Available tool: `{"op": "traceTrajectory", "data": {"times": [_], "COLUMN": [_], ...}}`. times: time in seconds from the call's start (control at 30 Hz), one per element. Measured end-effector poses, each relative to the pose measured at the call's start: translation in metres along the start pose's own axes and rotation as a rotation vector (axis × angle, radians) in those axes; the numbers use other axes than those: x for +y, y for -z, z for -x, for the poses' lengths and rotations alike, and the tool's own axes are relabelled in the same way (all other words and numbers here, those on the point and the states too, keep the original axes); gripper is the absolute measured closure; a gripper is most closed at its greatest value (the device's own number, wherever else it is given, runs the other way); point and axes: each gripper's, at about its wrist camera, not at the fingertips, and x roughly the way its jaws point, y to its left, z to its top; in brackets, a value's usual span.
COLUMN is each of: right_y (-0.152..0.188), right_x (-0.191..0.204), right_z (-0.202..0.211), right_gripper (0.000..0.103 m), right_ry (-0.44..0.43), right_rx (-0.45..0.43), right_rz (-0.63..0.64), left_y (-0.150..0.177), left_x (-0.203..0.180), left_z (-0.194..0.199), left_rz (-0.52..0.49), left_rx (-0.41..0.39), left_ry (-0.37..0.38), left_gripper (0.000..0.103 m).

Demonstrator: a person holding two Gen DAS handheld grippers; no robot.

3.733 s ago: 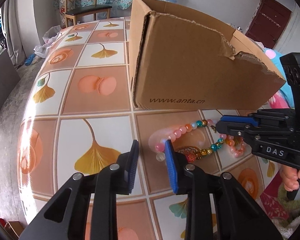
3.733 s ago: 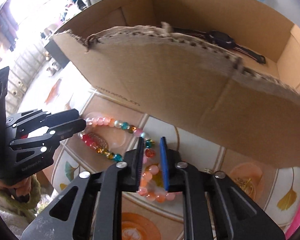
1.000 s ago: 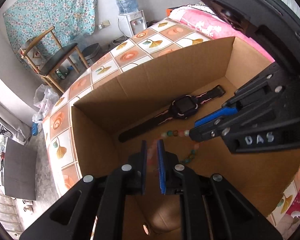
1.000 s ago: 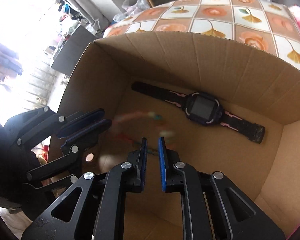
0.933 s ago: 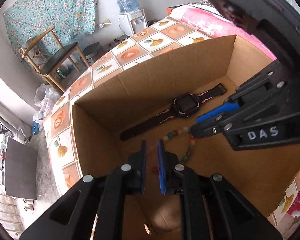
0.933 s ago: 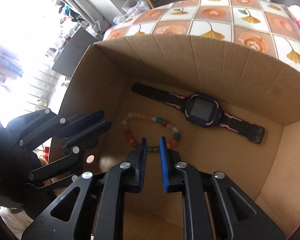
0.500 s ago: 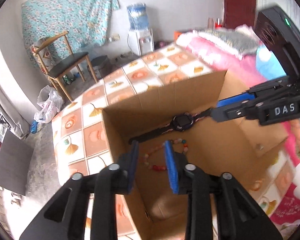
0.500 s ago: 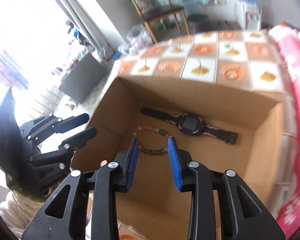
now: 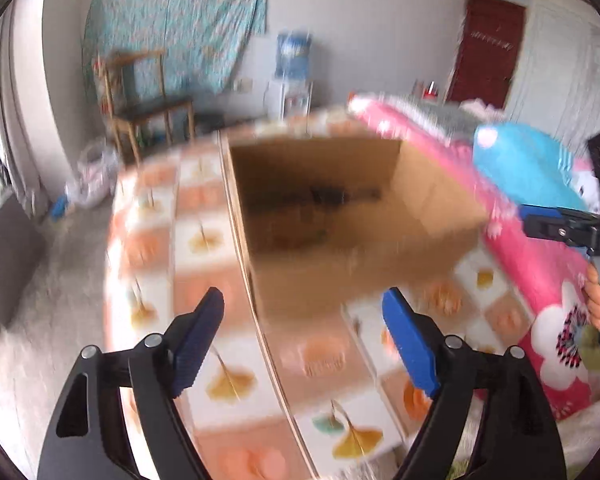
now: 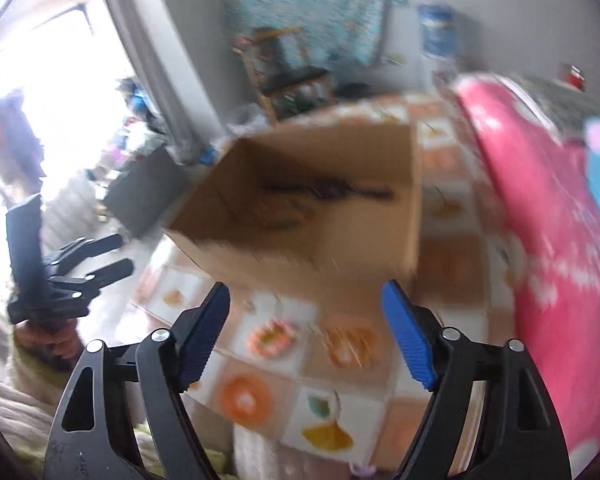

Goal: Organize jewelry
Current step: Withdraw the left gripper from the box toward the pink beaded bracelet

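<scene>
Bracelet (image 10: pixel 286 216) lies in box (image 10: pixel 340 276) beside watch (image 10: pixel 332 191), blurred. Likely light, limp, slippery beads: pinch across the strand. Left gripper (image 9: pixel 304 344) and right gripper (image 10: pixel 306 334) both spread wide, empty.

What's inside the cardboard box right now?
Inside the cardboard box, a dark watch lies along the far wall, a blurred bead bracelet nearer. The near wall hides the floor behind it.

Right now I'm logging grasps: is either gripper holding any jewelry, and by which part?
Nothing is held. The left gripper and right gripper both have jaws wide apart and bare. A blurred bead bracelet lies inside the cardboard box.
</scene>
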Motion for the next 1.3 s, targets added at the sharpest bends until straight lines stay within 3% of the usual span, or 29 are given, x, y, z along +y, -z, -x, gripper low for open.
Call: {"op": "traceTrajectory", "data": {"times": [0.17,0.27,0.4,0.47,0.53,0.67,1.3], "right_y": [0.054,0.064,0.068,0.072,0.078,0.085,0.085], "right_x": [-0.021,-0.022,-0.01,-0.009,-0.01,-0.014,-0.03], "right_z": [-0.052,-0.065,-0.074,-0.077,-0.08,-0.083,-0.095], "right_gripper": [0.028,0.028,0.028,0.026,0.024,0.008,0.008], "right_ry": [0.207,0.261,0.332,0.325,0.328,0.328,0.295], "right_rx": [0.182,0.198,0.204,0.219,0.241,0.235,0.225], "right_rz": [-0.111,-0.098,0.002,0.028,0.039,0.036,0.04], "left_y": [0.051,0.065,0.073,0.075,0.078,0.081,0.08], "left_x": [-0.007,-0.007,-0.012,-0.015,-0.019,-0.023,-0.021], "left_z": [-0.063,-0.083,-0.087,-0.09,-0.091,-0.089,-0.092], "left_rz": [0.094,0.128,0.105,0.105,0.093,0.069,0.041], "left_rx": [0.185,0.231,0.216,0.223,0.219,0.193,0.211], "left_ry": [-0.041,-0.062,-0.101,-0.121,-0.156,-0.163,-0.147], "left_gripper": [0.023,0.023,0.015,0.005,0.005,0.005,0.004]}}
